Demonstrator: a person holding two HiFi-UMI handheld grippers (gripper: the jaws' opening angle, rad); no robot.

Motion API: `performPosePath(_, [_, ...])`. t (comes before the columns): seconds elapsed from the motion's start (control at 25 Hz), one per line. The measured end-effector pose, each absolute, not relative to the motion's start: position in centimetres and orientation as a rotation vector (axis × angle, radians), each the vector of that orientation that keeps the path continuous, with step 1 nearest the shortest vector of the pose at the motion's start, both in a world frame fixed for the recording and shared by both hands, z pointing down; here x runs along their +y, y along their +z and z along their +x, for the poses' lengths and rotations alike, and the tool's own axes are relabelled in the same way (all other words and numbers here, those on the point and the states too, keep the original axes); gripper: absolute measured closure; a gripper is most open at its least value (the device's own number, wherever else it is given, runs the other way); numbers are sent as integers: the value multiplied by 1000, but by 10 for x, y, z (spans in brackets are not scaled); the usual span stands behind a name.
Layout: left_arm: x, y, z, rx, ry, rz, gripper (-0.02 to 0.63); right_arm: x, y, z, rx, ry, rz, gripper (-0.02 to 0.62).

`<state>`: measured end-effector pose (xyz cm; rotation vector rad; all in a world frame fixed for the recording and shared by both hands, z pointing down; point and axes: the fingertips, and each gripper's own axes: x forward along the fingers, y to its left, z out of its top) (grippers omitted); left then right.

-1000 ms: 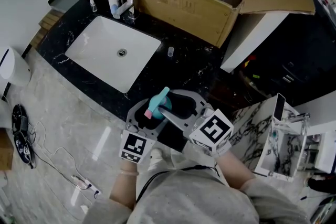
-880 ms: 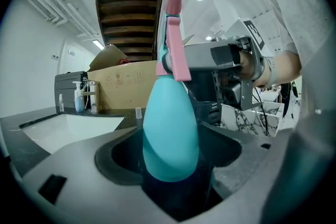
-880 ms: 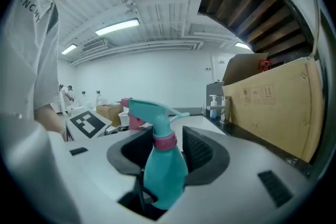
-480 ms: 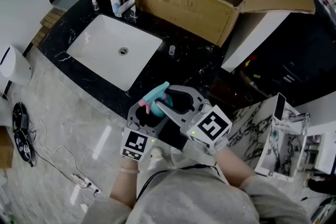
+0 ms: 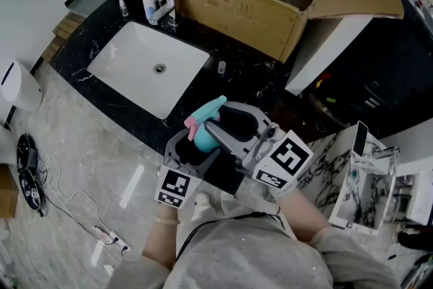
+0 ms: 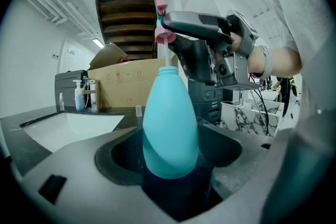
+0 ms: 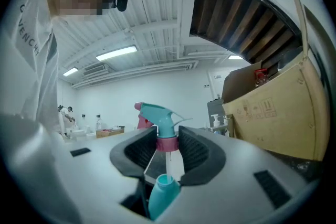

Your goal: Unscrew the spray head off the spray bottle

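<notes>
A teal spray bottle [image 6: 170, 118] stands upright between the jaws of my left gripper [image 6: 170, 157], which is shut on its body. The spray head [image 7: 160, 114], teal with a pink collar [image 7: 168, 144], sits off the bottle and above its open neck [image 7: 164, 182]. A thin white dip tube [image 7: 169, 163] still runs from the collar down into the neck. My right gripper [image 7: 168, 147] is shut on the pink collar, and its jaws have just been closing on it. In the head view the spray head [image 5: 206, 116] shows above both grippers, in front of the counter.
An open cardboard box [image 5: 257, 0] stands at the back of the black counter [image 5: 250, 88]. A white sink [image 5: 145, 68] lies to the left, with a soap dispenser [image 5: 145, 2] behind it. A small vial [image 5: 221, 67] stands on the counter. A marbled stand [image 5: 338, 166] is at the right.
My right gripper has risen with the spray head, drawing it up away from the bottle. The left gripper and the bottle have stayed in place.
</notes>
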<state>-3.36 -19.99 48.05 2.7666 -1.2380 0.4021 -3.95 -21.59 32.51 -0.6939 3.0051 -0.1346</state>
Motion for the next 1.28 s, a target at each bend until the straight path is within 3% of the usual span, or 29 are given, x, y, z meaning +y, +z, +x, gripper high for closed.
performPosePath(1.28, [-200,485,-32,-1243,453,2768,268,-221,238,-13,2834,-142,-634,462])
